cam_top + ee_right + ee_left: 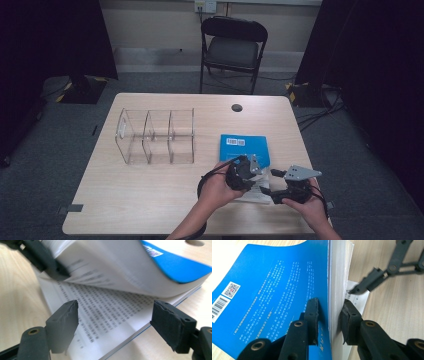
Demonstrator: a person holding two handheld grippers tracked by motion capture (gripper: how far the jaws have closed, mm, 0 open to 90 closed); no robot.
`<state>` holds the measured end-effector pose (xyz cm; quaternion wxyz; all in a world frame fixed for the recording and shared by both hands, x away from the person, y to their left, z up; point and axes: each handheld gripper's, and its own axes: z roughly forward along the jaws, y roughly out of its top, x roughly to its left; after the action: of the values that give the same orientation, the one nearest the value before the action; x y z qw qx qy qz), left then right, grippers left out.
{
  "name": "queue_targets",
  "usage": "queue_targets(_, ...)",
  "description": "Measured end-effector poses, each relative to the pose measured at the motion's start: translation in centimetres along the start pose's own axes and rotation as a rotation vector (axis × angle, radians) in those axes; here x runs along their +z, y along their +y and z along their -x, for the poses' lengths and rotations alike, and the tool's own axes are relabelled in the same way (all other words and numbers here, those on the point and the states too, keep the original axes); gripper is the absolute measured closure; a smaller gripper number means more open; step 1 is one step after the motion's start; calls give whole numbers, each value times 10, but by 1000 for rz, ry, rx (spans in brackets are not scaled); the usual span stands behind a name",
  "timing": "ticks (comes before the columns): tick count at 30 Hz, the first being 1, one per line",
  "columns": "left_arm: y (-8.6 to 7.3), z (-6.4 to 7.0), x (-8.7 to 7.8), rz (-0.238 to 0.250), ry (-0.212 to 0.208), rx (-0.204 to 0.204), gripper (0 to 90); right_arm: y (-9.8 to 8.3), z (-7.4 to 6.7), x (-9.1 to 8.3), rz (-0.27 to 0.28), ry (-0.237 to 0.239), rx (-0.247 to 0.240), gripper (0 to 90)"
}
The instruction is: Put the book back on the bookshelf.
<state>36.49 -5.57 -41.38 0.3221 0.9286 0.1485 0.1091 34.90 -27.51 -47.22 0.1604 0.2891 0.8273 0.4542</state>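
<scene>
**Desk editor:** What are the hands doing at the near edge of the desk [150, 210]?

**Photographer:** Both forearms come in over the near edge toward the right corner. The left hand [216, 190] curls round the left gripper [248, 167], which points forward and to the right. The right hand [307, 202] holds the right gripper [270, 182] low over the desk, aimed leftward at the book [245, 145].

**Desk editor:** And the book against the jaws?

**Photographer:** The blue-covered book lies on the right half of the desk, its near end between the two grippers. In the left gripper view the left gripper [329, 312] is clamped on a lifted sheaf: one pad on the blue cover [269, 297], the other on the white page edges. That stack is raised and bowed clear of the pages beneath. In the right gripper view the right gripper [113, 317] stands with jaws spread wide, gripping nothing, one pad over the printed page [105, 312] lying flat, the other off the book's edge. The lifted pages arch above and beyond them.

**Desk editor:** Farther back?

**Photographer:** A clear divided organizer [156, 136] sits left of the book, toward the desk's middle. A small dark round hole [237, 107] marks the far edge. Beyond the desk stands a black folding chair [233, 47].
</scene>
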Motion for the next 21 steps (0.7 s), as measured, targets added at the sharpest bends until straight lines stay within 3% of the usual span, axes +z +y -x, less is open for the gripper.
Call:
queue_targets(3,5,-2,-3,-6,0,-19,711,-3,-3,0,-16,-1,-14,204)
queue_targets(10,12,-6,-10,-20,0,-38,718,-9,-7,0,-41,11,15,158)
queue_targets(21,26,-15,-20,-42,-6,-83,729,-14,-14,5,-65,22,11,139)
